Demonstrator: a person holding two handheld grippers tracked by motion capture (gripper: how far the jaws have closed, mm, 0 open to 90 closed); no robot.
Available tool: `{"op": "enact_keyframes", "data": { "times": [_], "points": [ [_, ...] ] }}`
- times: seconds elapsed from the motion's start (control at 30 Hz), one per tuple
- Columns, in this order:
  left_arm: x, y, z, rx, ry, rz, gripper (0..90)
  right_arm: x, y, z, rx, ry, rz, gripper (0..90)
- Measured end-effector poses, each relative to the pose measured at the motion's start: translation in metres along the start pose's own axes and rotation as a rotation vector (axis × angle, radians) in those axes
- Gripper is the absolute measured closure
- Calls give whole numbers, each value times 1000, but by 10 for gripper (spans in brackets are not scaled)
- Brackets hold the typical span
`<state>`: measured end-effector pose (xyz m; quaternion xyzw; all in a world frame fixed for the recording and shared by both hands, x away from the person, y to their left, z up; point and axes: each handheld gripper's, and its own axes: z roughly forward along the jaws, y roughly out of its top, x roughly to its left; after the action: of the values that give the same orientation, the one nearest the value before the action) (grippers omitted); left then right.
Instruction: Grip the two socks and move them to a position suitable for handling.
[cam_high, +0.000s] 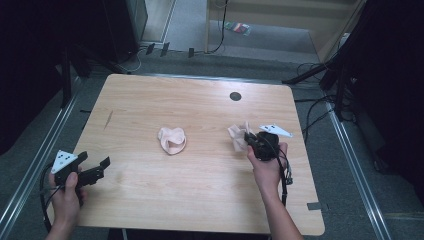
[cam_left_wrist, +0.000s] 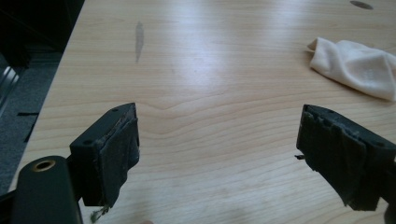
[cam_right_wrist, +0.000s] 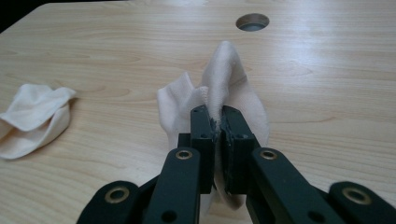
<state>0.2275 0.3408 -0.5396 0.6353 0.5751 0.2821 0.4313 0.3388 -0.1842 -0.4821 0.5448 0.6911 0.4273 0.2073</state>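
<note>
From above, the right tool (cam_high: 248, 138) pinches a crumpled cream cloth sock (cam_high: 238, 136) right of a second cream sock (cam_high: 172, 140) mid-bench (cam_high: 150, 100), while the left tool (cam_left_wrist: 217, 154) gapes released over bare wood, and the right tool's own camera shows its jaws clenched on the sock's fold.

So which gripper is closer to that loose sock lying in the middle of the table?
Right. The right gripper, shut on another sock, sits just right of the middle sock; the left gripper hangs open near the table's left front corner.

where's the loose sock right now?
High view: the loose sock lies mid-table, left of the right hand-held gripper, which pinches the other sock.
</note>
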Motion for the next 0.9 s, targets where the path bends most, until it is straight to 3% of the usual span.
{"op": "enact_keyframes", "data": {
  "times": [0.2,0.23,0.3,0.37,0.6,0.9],
  "points": [
    [-19,7,0,-7,-38,20,133,14,-8,-15,-14,30,-13,856],
    [-29,11,0,-9,-59,43,133,17,-10,-18,-23,31,-19,856],
    [-33,12,0,-8,-65,50,133,19,-11,-20,-29,36,-20,856],
    [-46,16,1,-9,-98,66,133,25,-16,-26,-33,52,-16,856],
    [-76,18,8,1,-160,103,133,40,-22,-36,-31,108,-4,856],
    [-108,19,14,7,-219,134,133,67,-39,-43,-19,162,-32,856]
  ]
}}
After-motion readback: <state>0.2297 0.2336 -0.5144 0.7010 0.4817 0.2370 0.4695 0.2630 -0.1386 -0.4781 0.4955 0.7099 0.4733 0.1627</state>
